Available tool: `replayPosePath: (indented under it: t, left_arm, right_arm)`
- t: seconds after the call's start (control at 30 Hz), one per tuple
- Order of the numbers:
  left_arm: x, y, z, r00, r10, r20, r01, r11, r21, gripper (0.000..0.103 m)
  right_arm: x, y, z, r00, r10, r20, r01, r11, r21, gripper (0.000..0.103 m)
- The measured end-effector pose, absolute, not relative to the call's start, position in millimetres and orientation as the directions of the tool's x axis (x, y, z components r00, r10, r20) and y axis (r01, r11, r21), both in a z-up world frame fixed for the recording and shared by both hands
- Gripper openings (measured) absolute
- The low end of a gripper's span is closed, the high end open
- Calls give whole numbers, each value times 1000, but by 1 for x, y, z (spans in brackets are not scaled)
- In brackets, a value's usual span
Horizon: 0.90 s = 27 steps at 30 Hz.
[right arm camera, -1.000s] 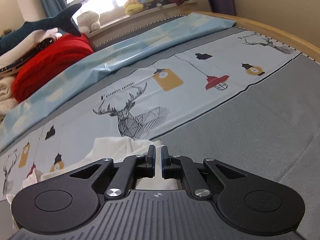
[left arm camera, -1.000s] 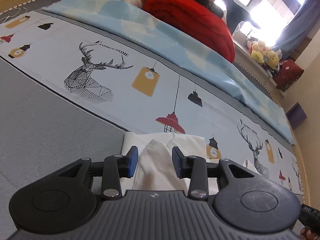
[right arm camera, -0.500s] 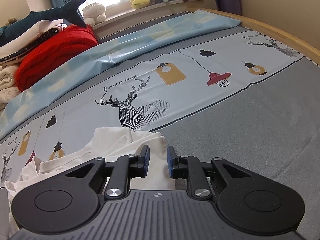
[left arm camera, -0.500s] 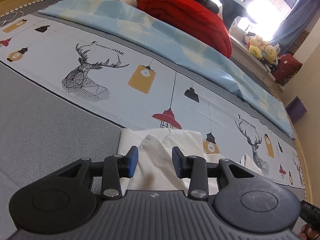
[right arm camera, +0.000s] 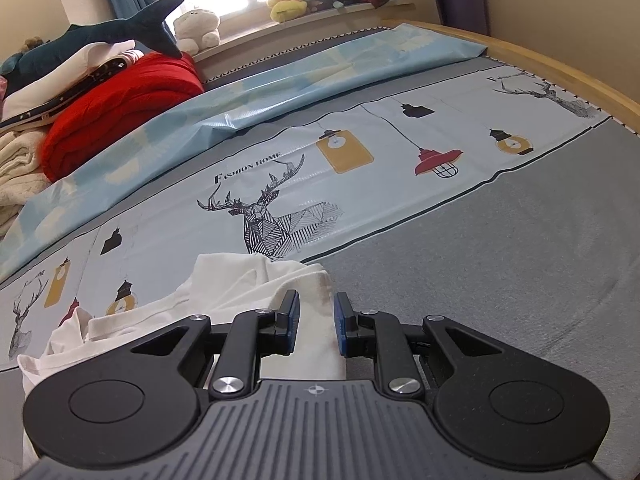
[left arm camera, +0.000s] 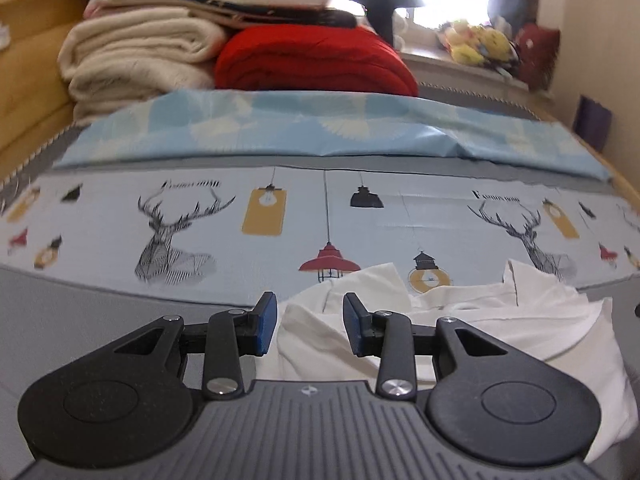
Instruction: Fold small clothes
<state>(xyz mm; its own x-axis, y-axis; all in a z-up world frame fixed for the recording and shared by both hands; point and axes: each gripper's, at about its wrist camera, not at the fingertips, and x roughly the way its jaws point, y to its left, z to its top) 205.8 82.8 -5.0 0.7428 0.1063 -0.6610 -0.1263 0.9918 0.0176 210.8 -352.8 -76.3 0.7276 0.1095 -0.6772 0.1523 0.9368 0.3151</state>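
White cotton: I'm looking at a white garment (left arm camera: 472,320) lying rumpled on the near part of the bed sheet (left arm camera: 100,288), half on the grey band, half on the printed strip.
Garment far edge: it's reaching up to the red lamp print (left arm camera: 329,261) in the left view and to the deer print (right arm camera: 276,216) in the right view.
Left gripper (left arm camera: 310,318): I'm holding it partly open over a raised fold; cloth is sitting between the blue pads, but I see gaps on both sides, so I'm not reading a pinch.
Right gripper (right arm camera: 316,324): I'm holding it slightly open, with a strip of the garment running between the pads and a gap on each side, so nothing is clamped.
What changed, right: a second ago the jaws were almost shut on the fabric edge; they've since let go, and the cloth is now resting loose on the bed.
What changed, left: the view has swung level, and the blanket stack (left arm camera: 132,56) and red blanket (left arm camera: 312,60) are now sitting straight ahead at the far end; opening is about the same as before.
Meaning for task: I'm judging one fold or drag as just released, with the garment still bunched rather than flat.
Next need: I'm expecting to regrip a clean edge before folding further.
Risk: loose folds may be sliding when pinched.
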Motion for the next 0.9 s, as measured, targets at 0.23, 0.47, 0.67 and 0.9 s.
replayPosePath:
  t: [0.23, 0.47, 0.67, 0.9]
  left_arm:
    - [202, 78, -18, 772, 121, -624, -42, 989, 140, 40]
    - [200, 85, -31, 744, 100, -661, -35, 993, 111, 38]
    - [204, 129, -38, 705, 39, -708, -112, 992, -56, 29]
    - [213, 171, -72, 591, -34, -806, -210, 958, -194, 28]
  right_arm:
    - [204, -358, -74, 730, 107, -675, 149, 939, 309, 19]
    - [206, -360, -77, 722, 88, -686, 175, 936, 304, 20]
    - [206, -355, -76, 730, 89, -678, 163, 940, 299, 19]
    - [213, -365, -83, 700, 111, -705, 177, 930, 323, 19]
